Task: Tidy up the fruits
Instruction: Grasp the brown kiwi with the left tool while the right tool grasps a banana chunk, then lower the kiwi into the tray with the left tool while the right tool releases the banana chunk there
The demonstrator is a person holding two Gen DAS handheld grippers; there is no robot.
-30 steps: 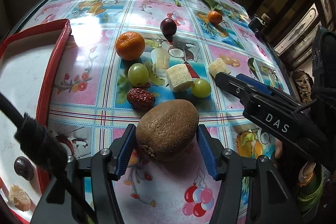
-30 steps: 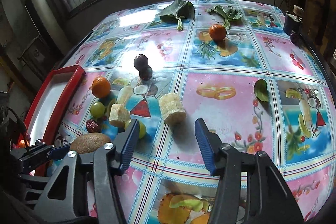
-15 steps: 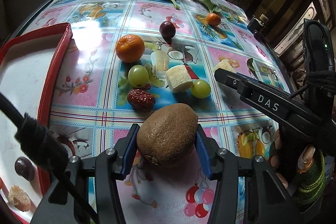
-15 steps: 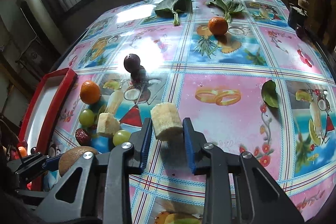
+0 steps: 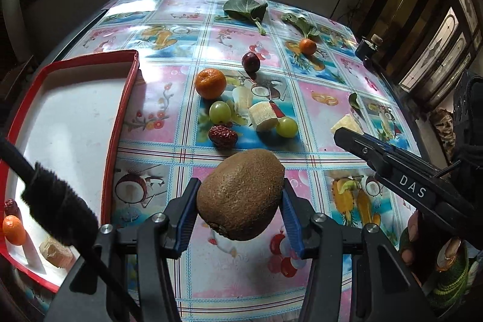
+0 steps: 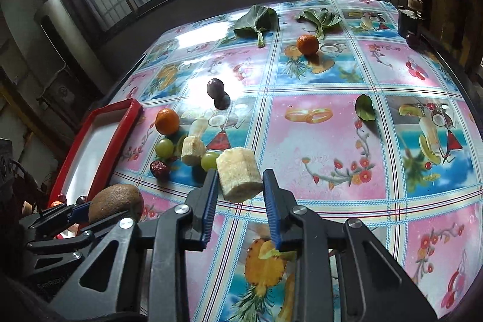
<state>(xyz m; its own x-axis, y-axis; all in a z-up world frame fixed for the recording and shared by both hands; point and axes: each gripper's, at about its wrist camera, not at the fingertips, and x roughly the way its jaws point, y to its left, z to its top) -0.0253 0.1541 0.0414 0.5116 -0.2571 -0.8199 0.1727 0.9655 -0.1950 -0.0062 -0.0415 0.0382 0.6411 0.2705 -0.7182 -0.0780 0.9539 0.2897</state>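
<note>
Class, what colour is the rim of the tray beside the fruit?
Red; the tray has a white floor. It shows best in the left wrist view.

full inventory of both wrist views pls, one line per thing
kiwi: 1, brown, in left hand-held gripper
pale chunk: 1, in right hand-held gripper
pale pieces: 2, table centre
tangerines: 2 orange on table, 1 in tray
green grapes: 2, centre
red date: 1, centre
plum: 1, dark, behind tangerine
leaves: 2 big far edge, 1 small right
tray: 1, red rim, left
table: 1, printed cloth
hand-held grippers: 2, black, blue pads, both gripping
</note>
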